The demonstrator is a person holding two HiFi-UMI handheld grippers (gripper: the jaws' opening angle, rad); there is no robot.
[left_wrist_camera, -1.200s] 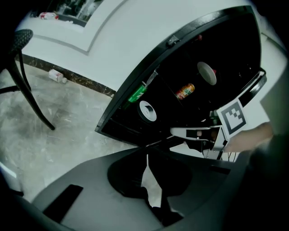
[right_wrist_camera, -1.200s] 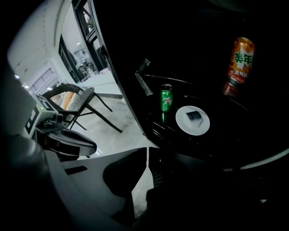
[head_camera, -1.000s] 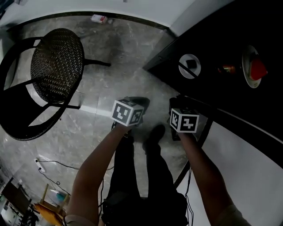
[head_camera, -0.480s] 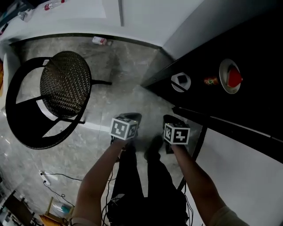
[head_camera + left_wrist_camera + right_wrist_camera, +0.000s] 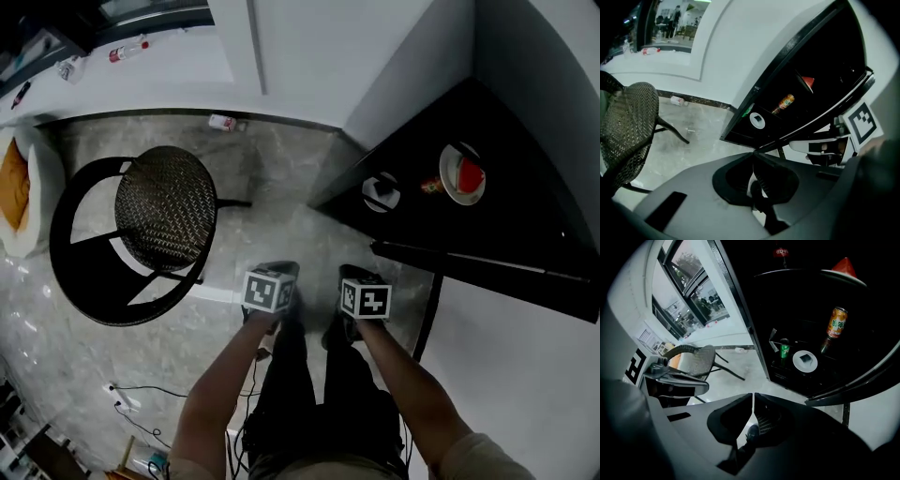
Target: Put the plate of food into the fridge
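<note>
Left gripper [image 5: 753, 153]: we see its jaws pressed together with nothing between them; in the head view it [image 5: 272, 281] hangs low over the floor, just beside the right one
Right gripper [image 5: 753, 394]: jaws closed tip to tip, only a hairline slit between them, nothing held; in the head view it [image 5: 361, 289] sits in front of the fridge
Plate of food [image 5: 462, 174]: we find it on a dark shelf inside the fridge, a red wedge lying on it; the right gripper view shows it [image 5: 843, 273] on the upper shelf; well apart from both grippers
Fridge [image 5: 525, 220]: open, its inside black; it fills the right side of the head view
Orange can [image 5: 836, 322]: upright on a lower shelf, below the plate
Small white dish [image 5: 805, 360]: on the lowest level, a dark piece in its middle; a green can [image 5: 784, 351] stands just beside it
Chair [image 5: 164, 220]: woven round seat, black frame, on the grey floor to our left
Bottle [image 5: 222, 122]: lying on the floor by the wall, beyond the chair
</note>
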